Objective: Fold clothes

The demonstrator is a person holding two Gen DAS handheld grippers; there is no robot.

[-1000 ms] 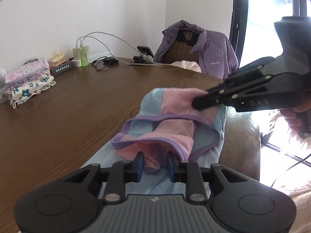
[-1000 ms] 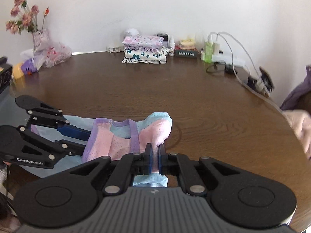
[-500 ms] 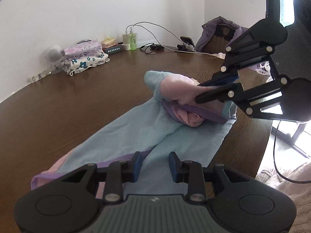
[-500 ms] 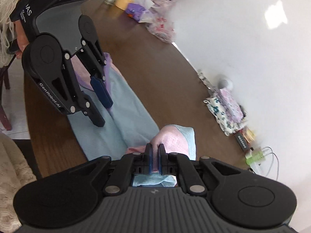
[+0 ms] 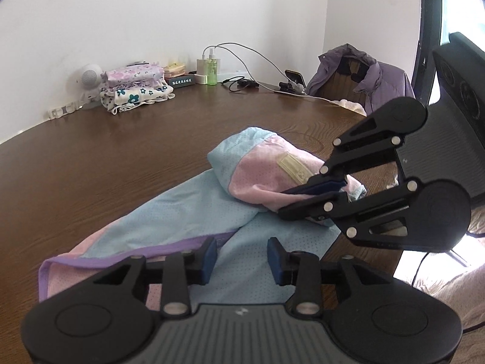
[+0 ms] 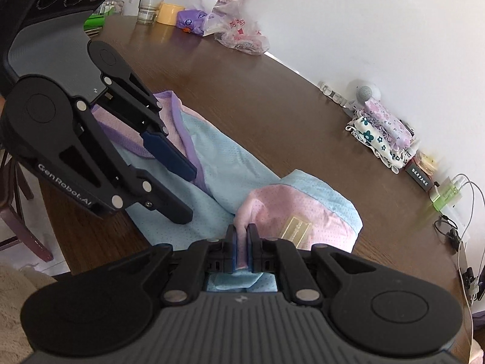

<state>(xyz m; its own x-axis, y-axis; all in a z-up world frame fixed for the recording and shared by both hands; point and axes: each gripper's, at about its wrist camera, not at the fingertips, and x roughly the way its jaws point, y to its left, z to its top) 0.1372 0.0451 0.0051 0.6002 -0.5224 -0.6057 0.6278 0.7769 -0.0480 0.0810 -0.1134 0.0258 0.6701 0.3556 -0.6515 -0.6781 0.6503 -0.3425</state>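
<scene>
A light blue and pink garment (image 5: 194,212) with purple trim lies stretched along the near edge of the brown table (image 5: 121,157). My right gripper (image 6: 242,248) is shut on a pink fold of the garment (image 6: 291,212) at its bunched end, where a yellow label shows. My left gripper (image 5: 242,256) hovers just above the flat blue part near the purple hem; its jaws are opening and the pads press on nothing. In the right wrist view the left gripper (image 6: 177,189) stands over the cloth. In the left wrist view the right gripper (image 5: 312,195) pinches the pink bundle.
Folded floral clothes (image 5: 136,91) are stacked by the far wall, beside a small fan (image 5: 88,77), a green bottle (image 5: 211,71), chargers and cables. A purple jacket (image 5: 360,75) hangs on a chair. A glass (image 6: 149,8), a yellow cup and plastic bags (image 6: 239,35) sit at the table's other end.
My left gripper let go of the pink fold, drew back along the garment and widened. My right gripper rolled and carried the bunched pink end over onto the blue cloth.
</scene>
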